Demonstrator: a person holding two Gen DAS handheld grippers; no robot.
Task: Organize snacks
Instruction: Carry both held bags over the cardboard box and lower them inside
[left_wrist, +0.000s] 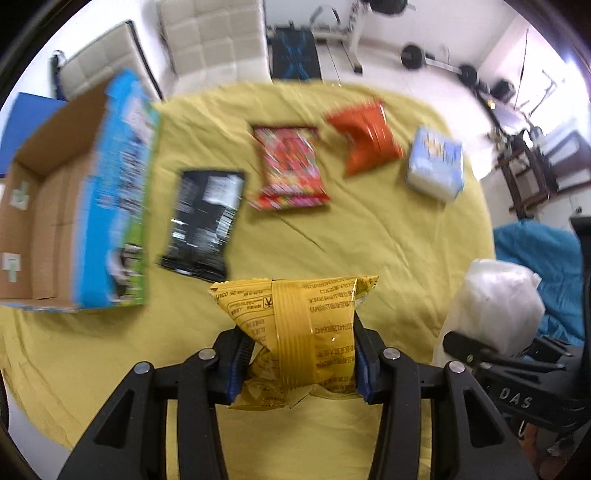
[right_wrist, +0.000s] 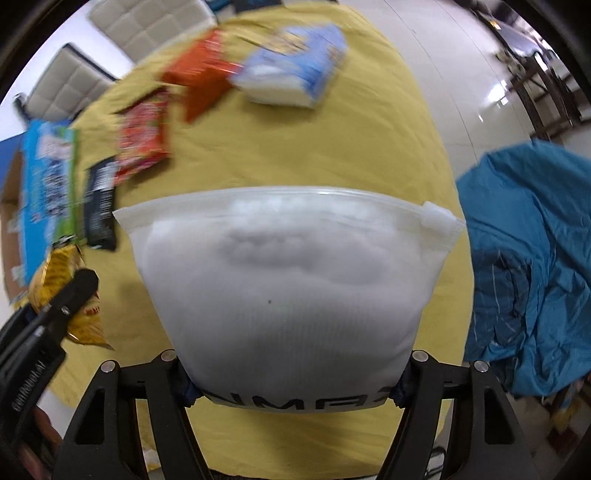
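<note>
My left gripper (left_wrist: 297, 363) is shut on a yellow snack packet (left_wrist: 299, 328), held above the yellow tablecloth (left_wrist: 388, 236); its blue pads squeeze the packet from both sides. My right gripper (right_wrist: 293, 384) is shut on a white frosted zip bag (right_wrist: 288, 280), lifted over the cloth. In the left wrist view the white bag (left_wrist: 495, 302) and the right gripper show at the right. On the cloth lie a black packet (left_wrist: 203, 221), a red patterned packet (left_wrist: 290, 168), an orange packet (left_wrist: 364, 138) and a pale blue pack (left_wrist: 436, 164). An open cardboard box (left_wrist: 74, 210) with a blue side stands at the left.
White padded chairs (left_wrist: 210, 40) stand behind the table. A blue cloth heap (right_wrist: 532, 266) lies to the right of the table. Gym weights (left_wrist: 439, 62) and a dark wooden stand (left_wrist: 524, 173) are on the floor beyond.
</note>
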